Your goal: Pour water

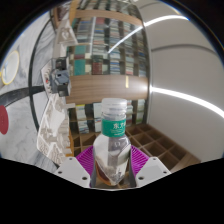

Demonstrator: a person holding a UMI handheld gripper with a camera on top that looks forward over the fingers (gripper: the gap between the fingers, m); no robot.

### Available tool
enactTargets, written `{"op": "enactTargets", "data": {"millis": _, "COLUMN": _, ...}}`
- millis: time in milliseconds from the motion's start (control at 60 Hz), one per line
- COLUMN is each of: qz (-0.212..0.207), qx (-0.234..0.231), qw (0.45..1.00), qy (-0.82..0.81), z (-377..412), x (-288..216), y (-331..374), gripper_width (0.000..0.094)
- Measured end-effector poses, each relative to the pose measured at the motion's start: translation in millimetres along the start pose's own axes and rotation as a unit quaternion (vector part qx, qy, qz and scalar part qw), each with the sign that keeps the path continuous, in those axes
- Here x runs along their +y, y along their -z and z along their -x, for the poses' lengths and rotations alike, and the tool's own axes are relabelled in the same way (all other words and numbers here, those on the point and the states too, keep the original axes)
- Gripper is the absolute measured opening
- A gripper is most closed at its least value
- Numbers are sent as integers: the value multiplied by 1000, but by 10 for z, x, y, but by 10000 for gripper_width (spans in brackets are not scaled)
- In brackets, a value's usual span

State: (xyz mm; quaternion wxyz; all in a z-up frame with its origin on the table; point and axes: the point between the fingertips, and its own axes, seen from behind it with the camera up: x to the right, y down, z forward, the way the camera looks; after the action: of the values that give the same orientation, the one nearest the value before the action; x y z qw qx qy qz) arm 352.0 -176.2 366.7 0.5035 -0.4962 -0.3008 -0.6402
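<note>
A clear plastic water bottle (112,140) with a green label and a clear cap stands upright between my fingers. My gripper (112,167) is shut on the bottle's lower body, with the purple pads (85,160) pressed against both sides. The bottle is held up off any surface, and its base is hidden behind the gripper's housing. No cup or glass shows in this view.
Tall shelving (115,50) filled with boxes stands beyond the bottle. A robot arm with cables (55,95) stands beside the bottle on one side. A wooden lattice rack (165,145) lies low on the other side, under a pale ceiling with light strips (190,95).
</note>
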Motion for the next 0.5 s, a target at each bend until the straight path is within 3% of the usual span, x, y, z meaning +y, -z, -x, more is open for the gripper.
{"op": "enactTargets", "data": {"millis": 183, "qz": -136, "qx": 10, "qw": 963, "qy": 232, "z": 575, "x": -1210, "y": 84, "gripper_width": 453}}
{"op": "enactTargets", "data": {"millis": 300, "qz": -200, "qx": 6, "qw": 921, "qy": 335, "z": 1029, "x": -1669, "y": 256, "gripper_width": 453}}
{"op": "enactTargets", "data": {"millis": 383, "qz": -237, "qx": 8, "qw": 893, "qy": 383, "z": 1326, "x": -1825, "y": 398, "gripper_width": 452}}
{"op": "enactTargets", "data": {"millis": 500, "qz": -247, "qx": -8, "qw": 877, "qy": 413, "z": 1618, "x": -1862, "y": 504, "gripper_width": 453}}
